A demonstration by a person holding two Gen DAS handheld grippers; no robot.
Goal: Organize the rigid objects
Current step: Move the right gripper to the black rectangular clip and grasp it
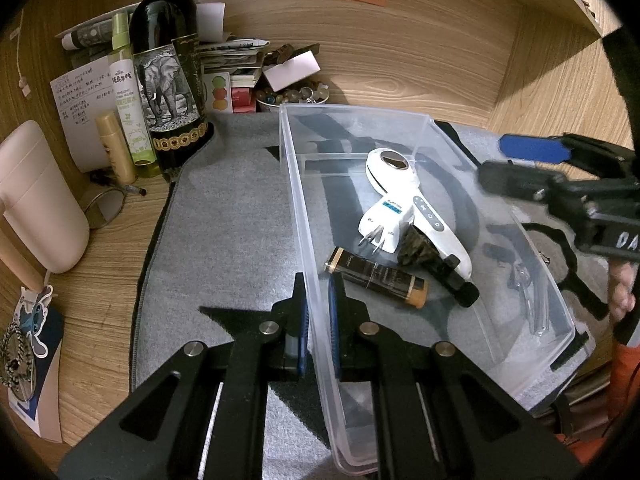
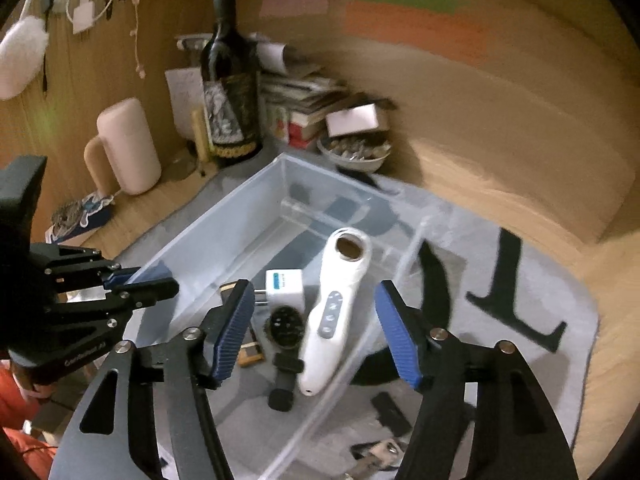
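A clear plastic bin (image 1: 304,240) stands on a grey mat (image 1: 224,240). In it lie a white handheld device (image 1: 424,204), a white plug adapter (image 1: 380,224), a black-and-gold tube (image 1: 376,276) and a black watch (image 1: 436,260). My left gripper (image 1: 318,296) is shut on the bin's left wall, one finger on each side. My right gripper (image 2: 316,324) is open and empty above the bin (image 2: 224,216), with the white device (image 2: 336,312), adapter (image 2: 284,286) and watch (image 2: 285,344) below it. The right gripper also shows at the right of the left wrist view (image 1: 516,164).
A dark wine bottle (image 1: 168,80), a green spray bottle (image 1: 128,96), a pink mug (image 1: 36,200), papers and a bowl of beads (image 1: 292,96) crowd the back left of the wooden desk. Small dark items (image 2: 390,408) lie on the mat right of the bin.
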